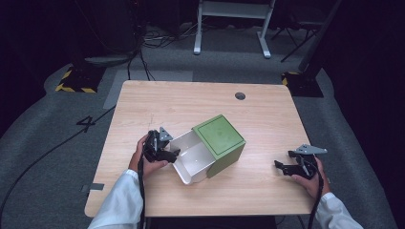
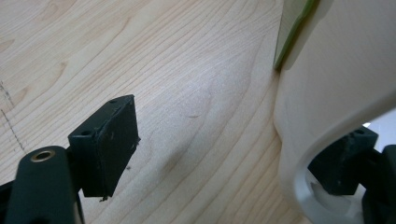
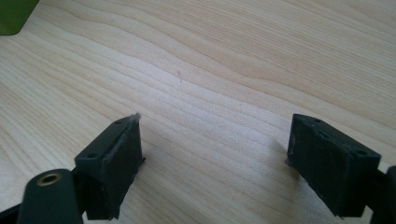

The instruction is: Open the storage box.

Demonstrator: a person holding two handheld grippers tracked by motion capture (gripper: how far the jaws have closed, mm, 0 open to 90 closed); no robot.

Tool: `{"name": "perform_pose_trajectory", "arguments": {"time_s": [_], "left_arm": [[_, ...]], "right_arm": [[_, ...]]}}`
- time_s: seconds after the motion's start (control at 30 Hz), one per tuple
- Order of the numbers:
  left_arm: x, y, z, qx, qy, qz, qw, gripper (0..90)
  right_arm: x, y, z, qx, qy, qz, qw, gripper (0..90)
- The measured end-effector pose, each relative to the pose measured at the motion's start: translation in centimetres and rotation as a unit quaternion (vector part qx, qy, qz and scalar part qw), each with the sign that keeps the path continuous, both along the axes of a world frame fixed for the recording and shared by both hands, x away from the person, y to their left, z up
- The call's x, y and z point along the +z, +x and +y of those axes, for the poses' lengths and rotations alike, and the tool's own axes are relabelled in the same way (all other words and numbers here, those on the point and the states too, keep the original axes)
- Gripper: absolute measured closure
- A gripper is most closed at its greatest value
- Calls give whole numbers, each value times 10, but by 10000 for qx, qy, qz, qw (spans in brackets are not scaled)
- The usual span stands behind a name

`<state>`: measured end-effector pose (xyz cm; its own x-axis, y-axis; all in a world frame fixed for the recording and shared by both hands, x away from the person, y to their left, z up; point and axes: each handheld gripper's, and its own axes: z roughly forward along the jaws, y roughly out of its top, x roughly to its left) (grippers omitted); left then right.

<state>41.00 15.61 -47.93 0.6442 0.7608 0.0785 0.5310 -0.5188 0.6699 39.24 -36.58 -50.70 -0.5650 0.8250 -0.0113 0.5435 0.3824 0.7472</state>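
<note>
Between your left gripper's [image 1: 168, 153] spread jaws sits the side wall of the white drawer [image 1: 193, 157]: one jaw is inside it, the other outside over the counter [image 1: 191, 102], neither pressed against the wall. That drawer stands pulled partway out of the green box [image 1: 220, 143] just beyond. Your right gripper [image 1: 285, 162] rests well apart on bare wood, jaws wide, holding nothing.

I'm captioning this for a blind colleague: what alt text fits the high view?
A green box sits mid-table with its white drawer pulled out toward the person. The left claw is at the drawer's near left wall; the right claw rests open on the bare wooden table, apart from the box.
</note>
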Motion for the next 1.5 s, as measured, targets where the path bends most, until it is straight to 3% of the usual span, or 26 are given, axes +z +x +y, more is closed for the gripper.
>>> {"name": "perform_pose_trajectory", "arguments": {"time_s": [0.2,0.33,0.73,0.87,1.0,1.23,1.33,1.43,1.5], "left_arm": [[-1,-2,2,-3,32,-18,10000,176],[-3,-6,1,-40,181,-41,9998,183],[-2,-10,7,-80,203,-70,9997,179],[1,-11,5,-101,171,-153,9997,180],[6,-12,8,-103,3,-225,9997,180],[10,-16,7,-120,-15,-273,9996,180],[11,-19,10,-146,7,-270,9995,181],[9,-21,15,-107,81,-219,9997,237],[7,-21,19,-100,-7,-143,9998,242]], "right_arm": [[0,0,0,-1,1,0,10000,178],[0,0,0,0,0,1,10000,178],[0,0,0,1,0,-1,10000,178],[0,0,0,0,2,2,10000,178],[0,0,0,1,3,2,10000,178],[0,0,0,1,3,2,10000,178],[0,0,0,2,2,1,10000,178],[0,0,0,2,4,3,10000,178],[0,0,0,2,2,2,10000,178]]}}
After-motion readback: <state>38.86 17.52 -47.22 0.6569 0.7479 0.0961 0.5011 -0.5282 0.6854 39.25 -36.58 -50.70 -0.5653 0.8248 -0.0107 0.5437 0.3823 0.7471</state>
